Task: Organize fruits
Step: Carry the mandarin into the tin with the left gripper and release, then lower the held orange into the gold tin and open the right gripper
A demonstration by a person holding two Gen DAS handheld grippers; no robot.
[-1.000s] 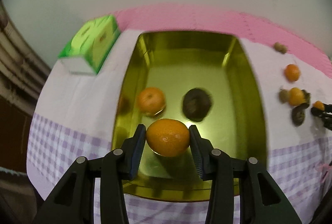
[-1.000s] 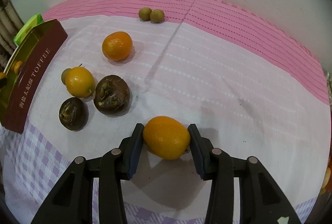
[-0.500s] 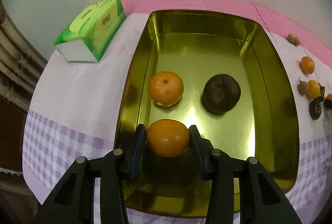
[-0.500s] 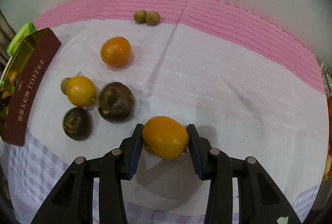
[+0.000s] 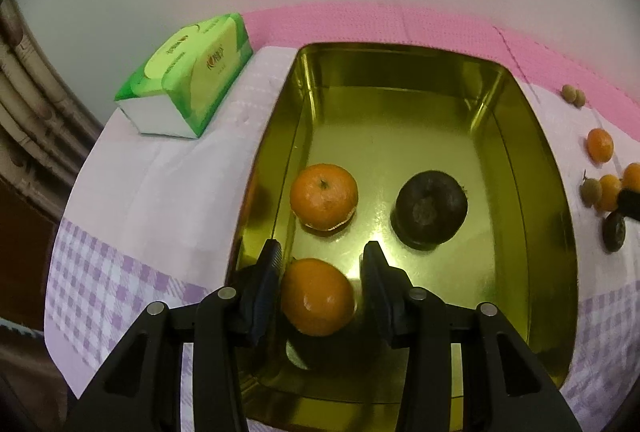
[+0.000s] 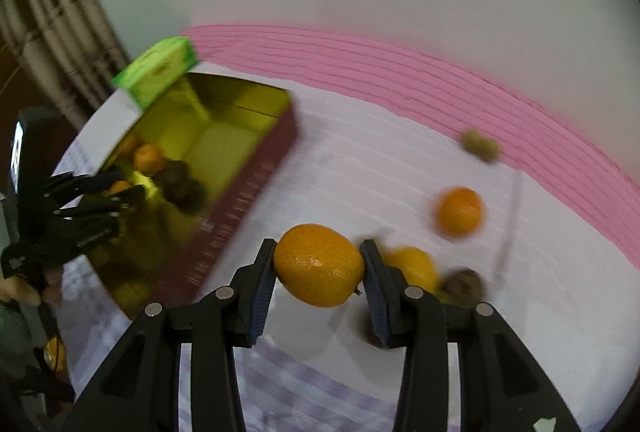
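A gold tin box [image 5: 532, 160] sits on the table and holds an orange [image 5: 323, 196] and a dark passion fruit [image 5: 430, 209]. My left gripper [image 5: 320, 274] is over the box's near left corner; its jaws stand apart around another orange [image 5: 318, 296], which rests low in the box with a gap on the right side. My right gripper [image 6: 318, 266] is shut on a yellow-orange citrus fruit [image 6: 318, 264], held above the cloth to the right of the box [image 6: 256, 168]. Behind it lie an orange [image 6: 459, 212], a yellow fruit [image 6: 416, 266] and a brown fruit [image 6: 464, 286].
A green tissue pack [image 5: 188, 74] lies left of the box. Two small longans [image 5: 573, 95] sit near the pink mat [image 5: 400, 22]. Several loose fruits [image 5: 600, 144] lie right of the box. The left gripper shows in the right wrist view [image 6: 86, 200]. A wall stands behind.
My left gripper's jaws have opened and the orange has dropped lower into the box. My right gripper has lifted its citrus fruit and swung left toward the box.
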